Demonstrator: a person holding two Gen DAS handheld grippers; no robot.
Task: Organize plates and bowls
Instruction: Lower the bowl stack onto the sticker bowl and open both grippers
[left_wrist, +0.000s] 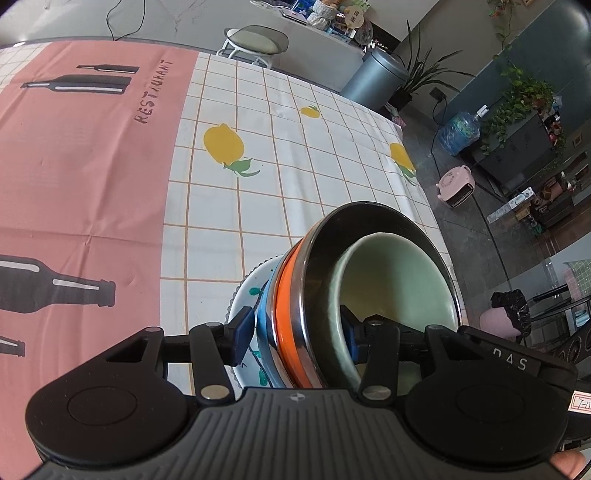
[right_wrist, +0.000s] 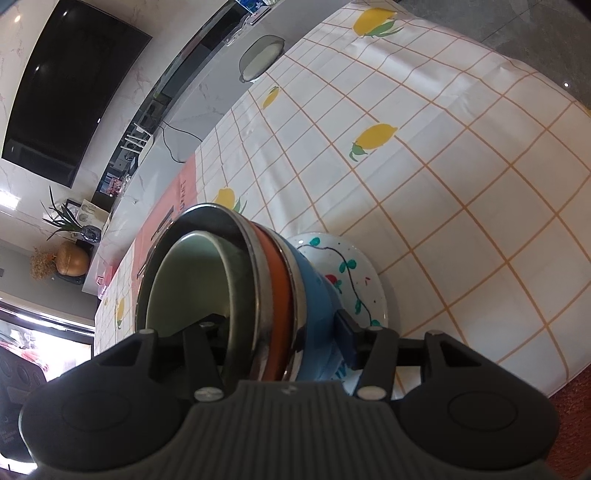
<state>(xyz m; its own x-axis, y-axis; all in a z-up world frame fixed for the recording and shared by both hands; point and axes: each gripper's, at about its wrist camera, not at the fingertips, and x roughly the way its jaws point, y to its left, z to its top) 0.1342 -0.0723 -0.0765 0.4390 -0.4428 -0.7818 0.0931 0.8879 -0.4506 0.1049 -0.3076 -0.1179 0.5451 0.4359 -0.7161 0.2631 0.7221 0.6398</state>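
Observation:
A nested stack of bowls stands on a white painted plate (left_wrist: 245, 295) (right_wrist: 354, 266). It has a blue bowl (left_wrist: 263, 317) (right_wrist: 314, 295) at the bottom, then a steel bowl with an orange band (left_wrist: 291, 295) (right_wrist: 275, 295). A pale green bowl (left_wrist: 399, 280) (right_wrist: 188, 280) sits inside. My left gripper (left_wrist: 295, 332) straddles the stack's wall, one pad against the blue outside and one inside the green bowl. On the opposite side my right gripper (right_wrist: 280, 328) does the same, and its inner finger is mostly hidden in the bowl. Both look closed on the stack.
The table wears a white checked lemon cloth (left_wrist: 295, 155) (right_wrist: 443, 184) and a pink cloth with bottle prints (left_wrist: 85, 177). The stack stands near the table's edge (left_wrist: 428, 206). A stool (left_wrist: 255, 42) (right_wrist: 262, 59) stands at the far side. A grey bin (left_wrist: 376, 74) stands on the floor.

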